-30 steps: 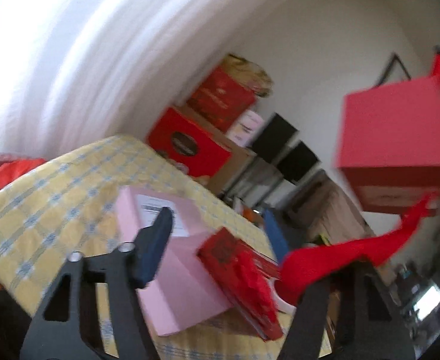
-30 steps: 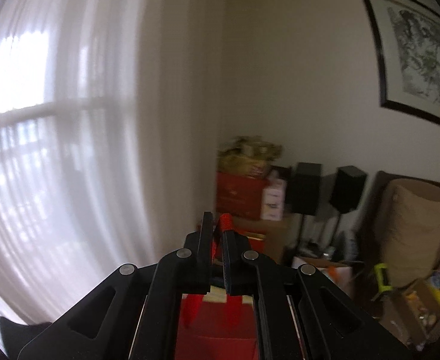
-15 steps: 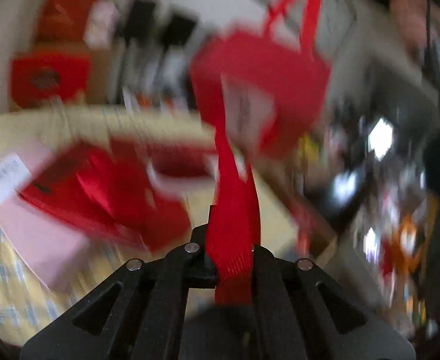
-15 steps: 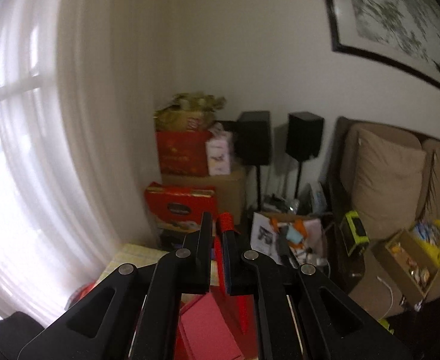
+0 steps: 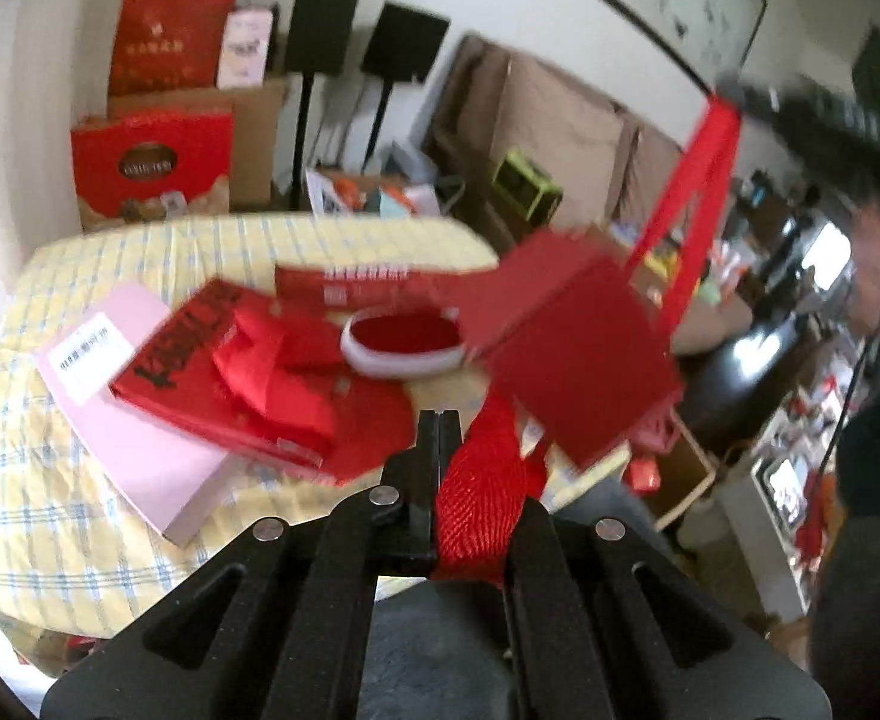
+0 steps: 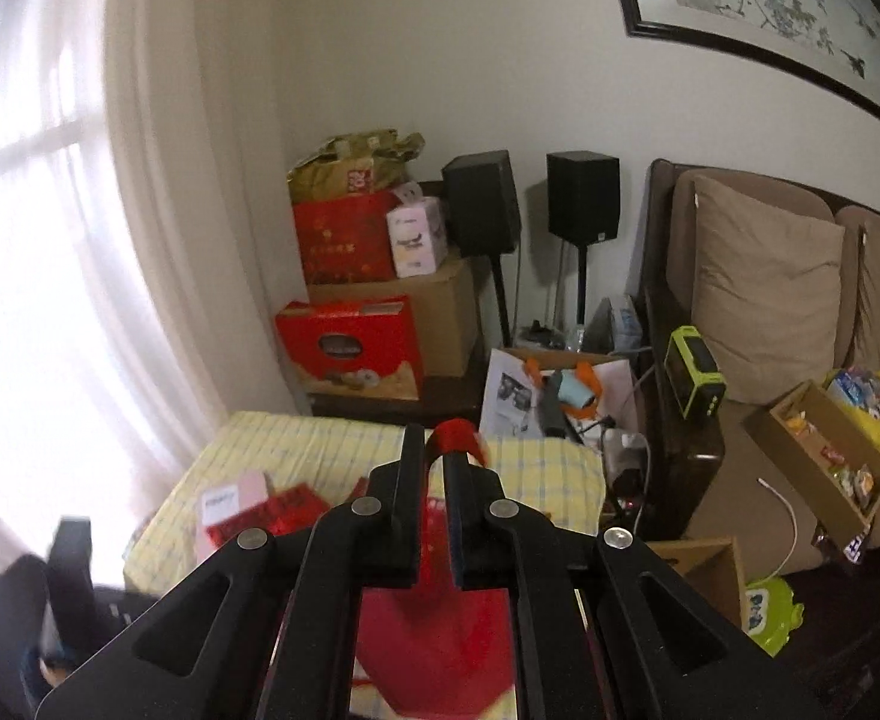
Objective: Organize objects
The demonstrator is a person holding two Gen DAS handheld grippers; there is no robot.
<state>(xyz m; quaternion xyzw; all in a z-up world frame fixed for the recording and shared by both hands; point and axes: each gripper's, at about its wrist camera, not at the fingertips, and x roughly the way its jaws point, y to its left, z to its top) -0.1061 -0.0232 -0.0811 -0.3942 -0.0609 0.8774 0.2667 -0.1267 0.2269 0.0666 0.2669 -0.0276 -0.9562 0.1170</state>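
My left gripper and right gripper are each clamped on a red ribbon handle, so the red bag hangs at two o'clock from the left one, above the table.

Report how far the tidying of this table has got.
Done: nothing looks sorted yet. In hand: the red gift bag hangs above the table edge, one handle in the right gripper, the other ribbon handle beside the shut left gripper. Left: the pink box, flat red bags and round tin lie jumbled on the yellow checked tablecloth.
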